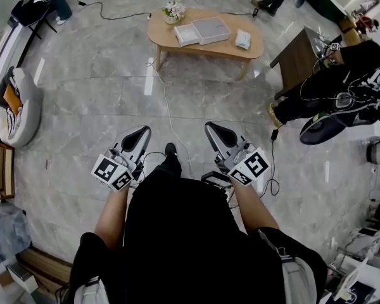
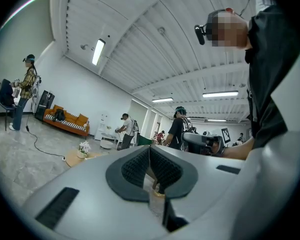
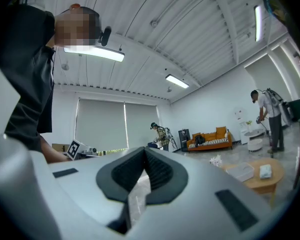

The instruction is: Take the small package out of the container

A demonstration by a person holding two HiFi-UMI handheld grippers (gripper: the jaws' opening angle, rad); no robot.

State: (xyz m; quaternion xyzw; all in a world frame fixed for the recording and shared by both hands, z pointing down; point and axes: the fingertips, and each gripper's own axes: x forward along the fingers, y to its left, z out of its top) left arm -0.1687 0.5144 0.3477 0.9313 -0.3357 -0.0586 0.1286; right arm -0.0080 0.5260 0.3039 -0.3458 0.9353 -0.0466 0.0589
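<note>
Container [image 1: 187, 35] on table [image 1: 220, 47], well apart from shut jaws.

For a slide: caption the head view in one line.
Left gripper and right gripper, shut and empty, face the oval wooden table bearing a small white package.

A shallow grey container [image 1: 210, 30] lies flat mid-tabletop [image 1: 161, 35]. A small pale package [image 1: 242, 39] lies flat at its 3 o'clock, just apart.
</note>
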